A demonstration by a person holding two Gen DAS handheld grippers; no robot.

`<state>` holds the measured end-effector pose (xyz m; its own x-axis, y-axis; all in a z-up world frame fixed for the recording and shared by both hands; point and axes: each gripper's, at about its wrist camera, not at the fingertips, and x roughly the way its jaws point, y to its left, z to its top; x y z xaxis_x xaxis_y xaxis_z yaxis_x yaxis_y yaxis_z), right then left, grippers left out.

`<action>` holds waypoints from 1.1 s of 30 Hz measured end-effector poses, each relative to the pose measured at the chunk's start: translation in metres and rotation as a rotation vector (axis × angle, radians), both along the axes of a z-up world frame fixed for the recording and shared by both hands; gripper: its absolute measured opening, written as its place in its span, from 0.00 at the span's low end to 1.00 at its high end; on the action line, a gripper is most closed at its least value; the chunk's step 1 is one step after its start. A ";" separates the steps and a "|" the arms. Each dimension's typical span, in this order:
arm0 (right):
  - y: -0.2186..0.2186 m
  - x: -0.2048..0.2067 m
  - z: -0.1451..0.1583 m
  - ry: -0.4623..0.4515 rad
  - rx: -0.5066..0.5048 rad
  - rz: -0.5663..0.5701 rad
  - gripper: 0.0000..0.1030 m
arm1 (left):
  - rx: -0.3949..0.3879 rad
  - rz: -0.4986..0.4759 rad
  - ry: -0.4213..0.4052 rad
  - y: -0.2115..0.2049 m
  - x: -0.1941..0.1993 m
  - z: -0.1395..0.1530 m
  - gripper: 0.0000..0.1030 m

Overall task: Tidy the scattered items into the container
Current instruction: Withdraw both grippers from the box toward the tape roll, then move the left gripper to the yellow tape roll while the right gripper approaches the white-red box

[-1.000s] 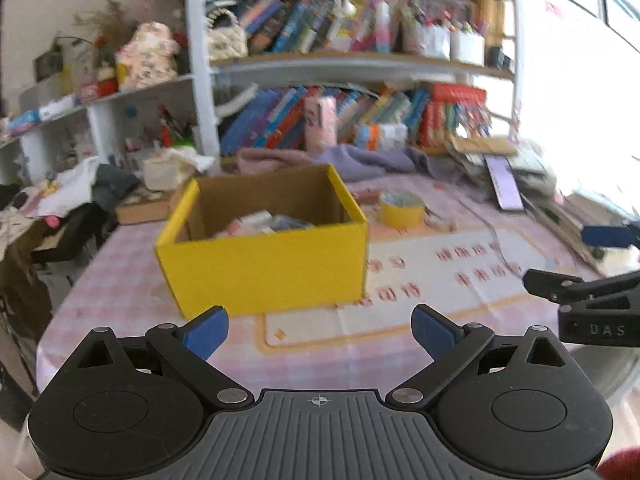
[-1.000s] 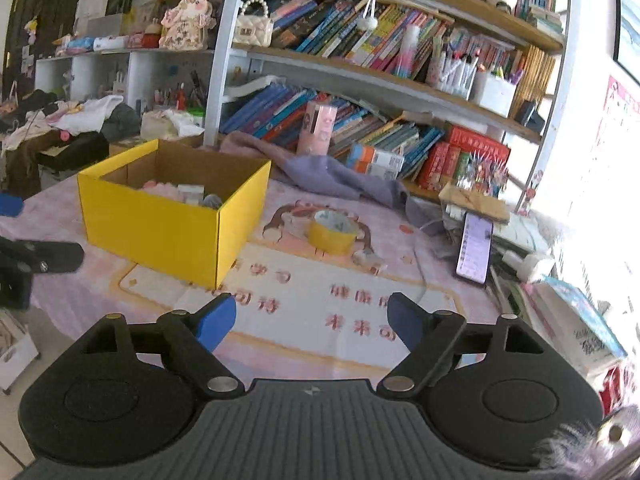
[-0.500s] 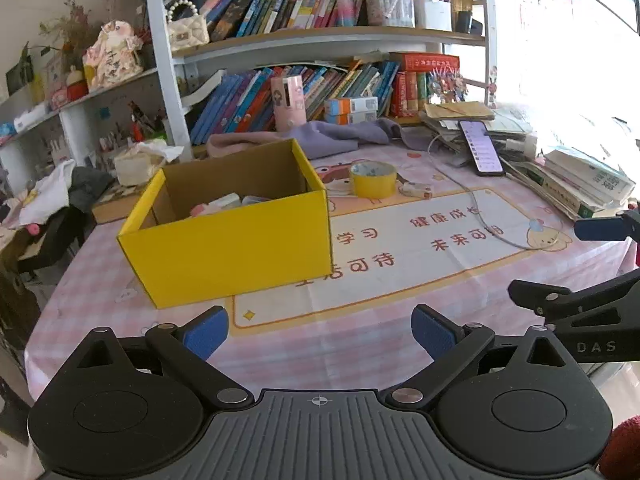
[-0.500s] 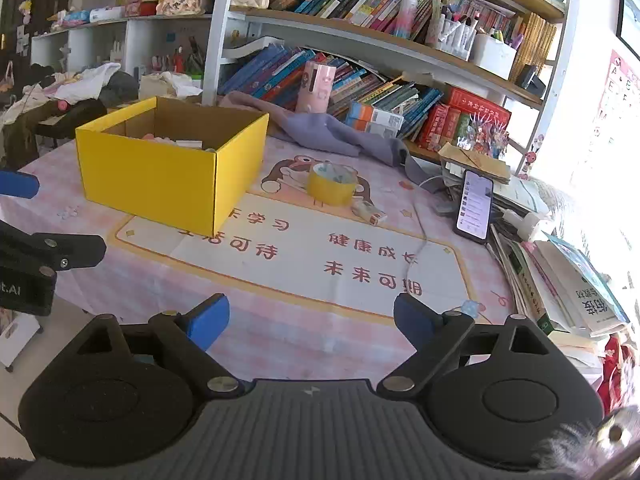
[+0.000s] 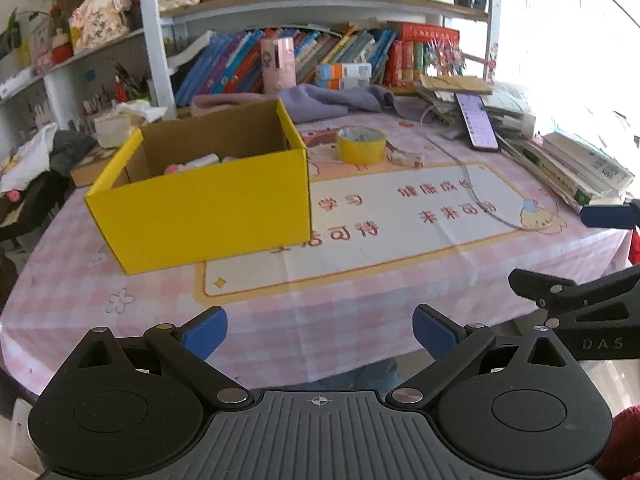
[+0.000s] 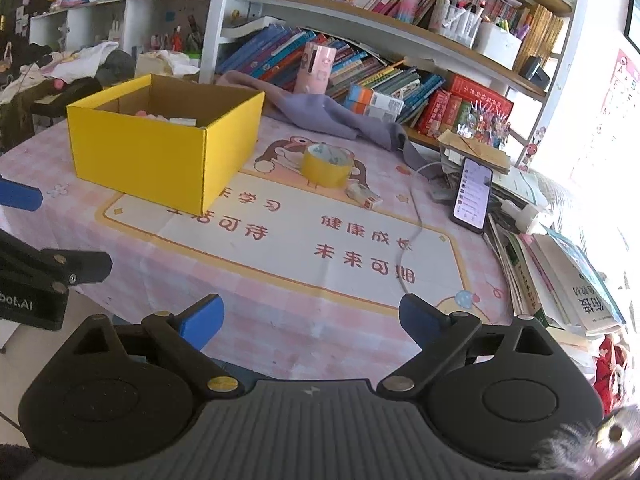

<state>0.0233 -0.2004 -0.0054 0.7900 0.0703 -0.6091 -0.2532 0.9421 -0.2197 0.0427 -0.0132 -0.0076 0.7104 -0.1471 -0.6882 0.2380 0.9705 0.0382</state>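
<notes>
Beside the yellow box [image 6: 160, 148] on the bench [image 6: 280, 320] sits the tape roll [image 6: 326, 164], while the left gripper [image 5: 320, 330] hangs released and the right gripper [image 6: 310, 318] is opening, both empty.

Compared with a second earlier, both cameras sit lower and nearer the table edge [image 5: 320, 332]; the right gripper [image 6: 310, 318] jaws are opening wider, nothing between them.

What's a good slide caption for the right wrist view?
Right gripper, opening and empty, faces a yellow box, tape roll and phone on a pink tablecloth.
</notes>
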 end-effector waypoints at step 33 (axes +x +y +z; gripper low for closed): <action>-0.040 0.062 -0.014 0.084 -0.055 -0.133 0.96 | 0.015 -0.291 0.046 -0.074 0.061 -0.021 0.98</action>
